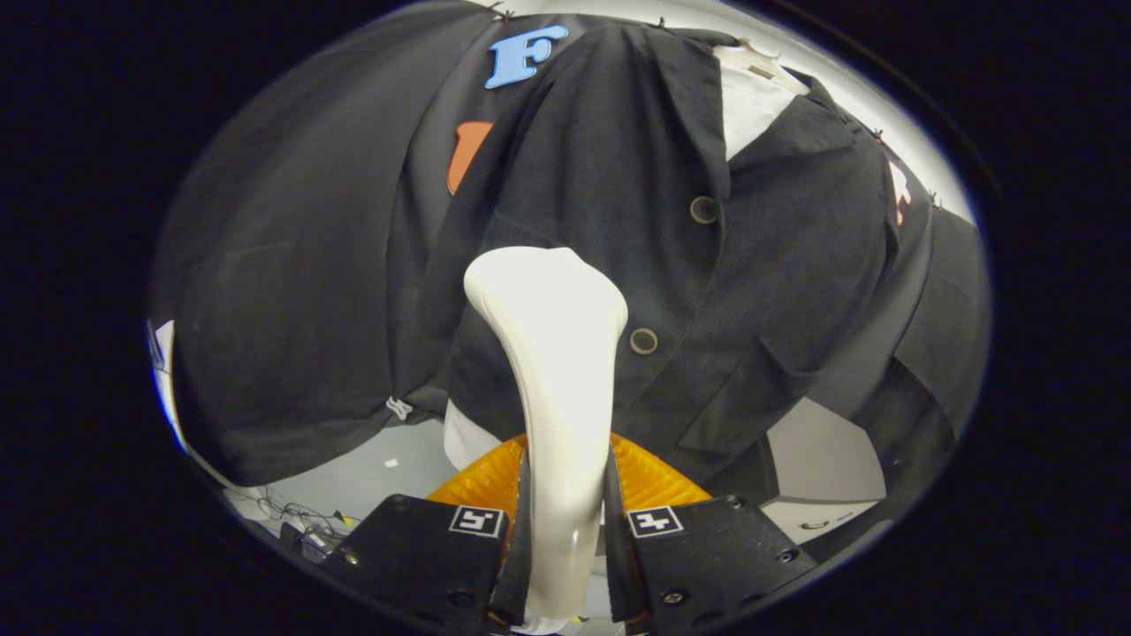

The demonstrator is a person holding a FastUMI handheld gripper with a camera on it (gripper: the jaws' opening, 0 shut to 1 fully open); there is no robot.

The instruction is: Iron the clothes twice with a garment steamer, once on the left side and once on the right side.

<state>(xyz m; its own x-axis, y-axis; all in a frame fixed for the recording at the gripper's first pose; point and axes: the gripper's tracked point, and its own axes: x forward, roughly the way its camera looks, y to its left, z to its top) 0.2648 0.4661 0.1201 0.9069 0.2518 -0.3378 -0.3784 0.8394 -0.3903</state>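
Note:
A white garment steamer stands up between my fingers, and my gripper is shut on its handle. Its wide head rests against a dark button-up shirt hanging just ahead. The head sits left of the button placket, about level with the lower of two round buttons. A white lining shows at the shirt's open collar. The shirt hangs on a white form whose base peeks out below the hem.
Black cloth hangs behind and to the left of the shirt. A pale floor with loose cables lies below left. A white cabinet or box stands low on the right.

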